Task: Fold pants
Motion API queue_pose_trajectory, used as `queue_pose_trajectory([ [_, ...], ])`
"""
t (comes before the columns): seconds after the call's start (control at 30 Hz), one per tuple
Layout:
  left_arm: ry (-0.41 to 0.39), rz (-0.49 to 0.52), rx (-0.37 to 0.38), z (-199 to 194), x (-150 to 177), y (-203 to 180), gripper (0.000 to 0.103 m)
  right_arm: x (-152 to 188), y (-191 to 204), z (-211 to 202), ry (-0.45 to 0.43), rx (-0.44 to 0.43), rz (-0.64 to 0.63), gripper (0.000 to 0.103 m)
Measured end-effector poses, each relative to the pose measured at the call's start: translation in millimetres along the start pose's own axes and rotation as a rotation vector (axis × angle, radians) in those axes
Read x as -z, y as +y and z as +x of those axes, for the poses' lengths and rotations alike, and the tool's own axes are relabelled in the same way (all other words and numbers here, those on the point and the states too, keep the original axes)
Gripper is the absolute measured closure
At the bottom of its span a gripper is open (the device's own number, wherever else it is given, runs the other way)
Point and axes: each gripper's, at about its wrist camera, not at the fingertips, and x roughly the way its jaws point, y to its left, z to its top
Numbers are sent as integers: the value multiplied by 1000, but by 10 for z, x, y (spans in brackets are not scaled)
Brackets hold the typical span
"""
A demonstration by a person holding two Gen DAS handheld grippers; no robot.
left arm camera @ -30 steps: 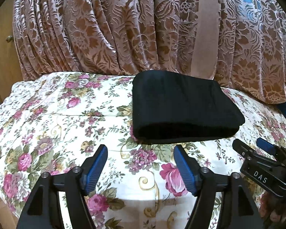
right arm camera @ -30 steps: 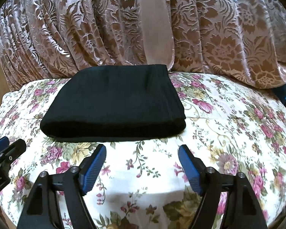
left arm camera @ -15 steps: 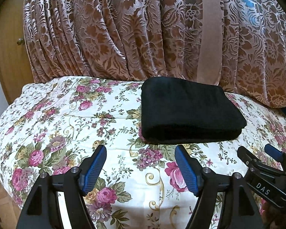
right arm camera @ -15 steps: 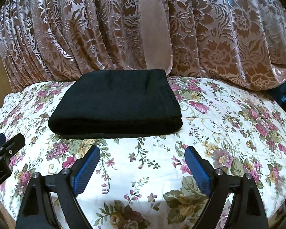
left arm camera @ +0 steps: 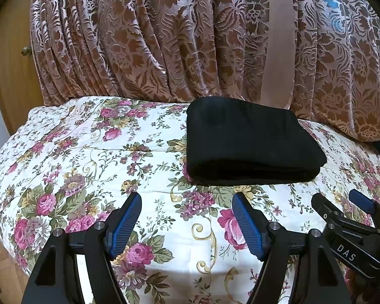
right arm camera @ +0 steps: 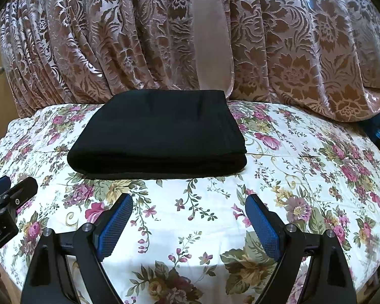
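Pants [right arm camera: 157, 131] folded on floral bedspread [right arm camera: 304, 167], patterned curtain [right arm camera: 114, 38] behind, left hand-held gripper [left arm camera: 187, 221] and right hand-held gripper [right arm camera: 188, 224] spread, empty

Floral-covered bed [right arm camera: 304, 177], folded black pants [right arm camera: 159, 131] lying on it — flat

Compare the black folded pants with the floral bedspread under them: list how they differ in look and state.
The pants are plain black; the bedspread is white with pink roses and green leaves. The pants are folded into a compact, stacked rectangle; the bedspread lies spread out flat. The pants cover only a patch near the curtain; the bedspread runs across the whole surface. Both are soft fabric, untouched by either gripper.
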Motion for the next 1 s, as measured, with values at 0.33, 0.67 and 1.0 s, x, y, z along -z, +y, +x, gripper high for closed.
queue_pose_trajectory([
  [0.33, 4, -3, -6, -34, 14, 9, 28, 14, 2, -1, 10, 2, 5, 13],
  [0.67, -1, 2, -23, -61, 7, 13, 28, 21, 6, -6, 13, 0, -5, 13],
  [1.0, -7, -14, -6, -69, 0, 28, 28, 30, -20, 22, 25, -3, -6, 13],
])
